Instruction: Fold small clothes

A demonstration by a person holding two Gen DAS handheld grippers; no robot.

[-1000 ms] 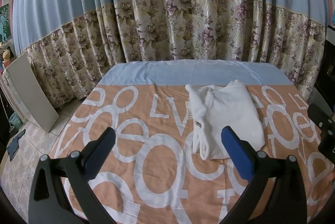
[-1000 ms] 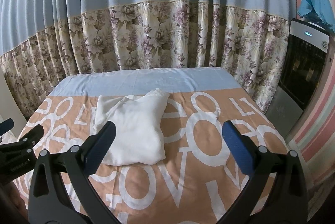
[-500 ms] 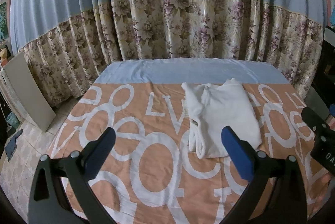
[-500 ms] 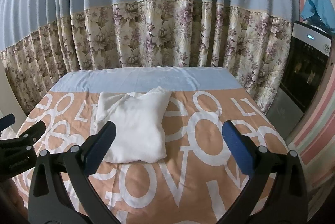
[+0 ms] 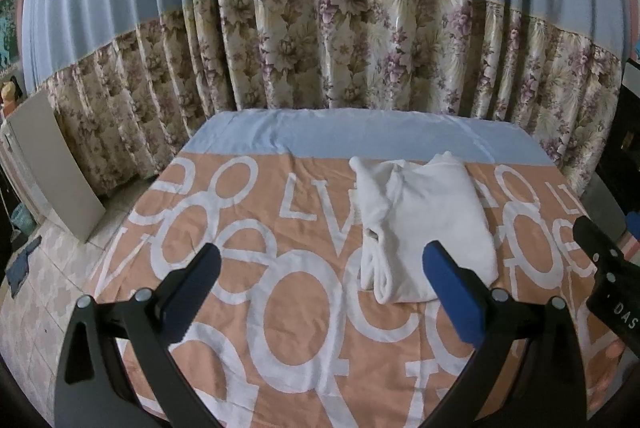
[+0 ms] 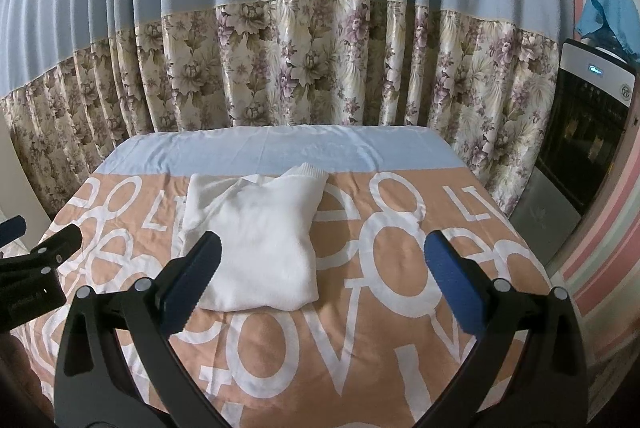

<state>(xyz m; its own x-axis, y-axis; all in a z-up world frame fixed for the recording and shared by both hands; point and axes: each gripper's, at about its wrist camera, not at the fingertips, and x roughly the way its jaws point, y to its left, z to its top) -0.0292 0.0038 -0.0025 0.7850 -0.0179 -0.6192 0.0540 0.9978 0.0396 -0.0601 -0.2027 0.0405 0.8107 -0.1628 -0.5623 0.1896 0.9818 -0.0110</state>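
A white garment [image 5: 424, 220] lies folded into a compact bundle on the orange bedspread with white letters [image 5: 280, 292]. It also shows in the right wrist view [image 6: 260, 240], just beyond the left finger. My left gripper [image 5: 320, 280] is open and empty, held above the bed with the garment ahead and to the right. My right gripper [image 6: 320, 276] is open and empty, held above the bed with the garment ahead and to the left. Neither gripper touches the cloth.
A blue and floral curtain [image 5: 360, 48] hangs behind the bed. A blue sheet strip [image 6: 280, 148] covers the far end. A white board [image 5: 52, 168] leans at the left over tiled floor. A dark appliance [image 6: 580, 140] stands at the right.
Both grippers have drawn back a little and shifted slightly; the garment sits a bit farther off and more centred in the views. The jaws stayed open.
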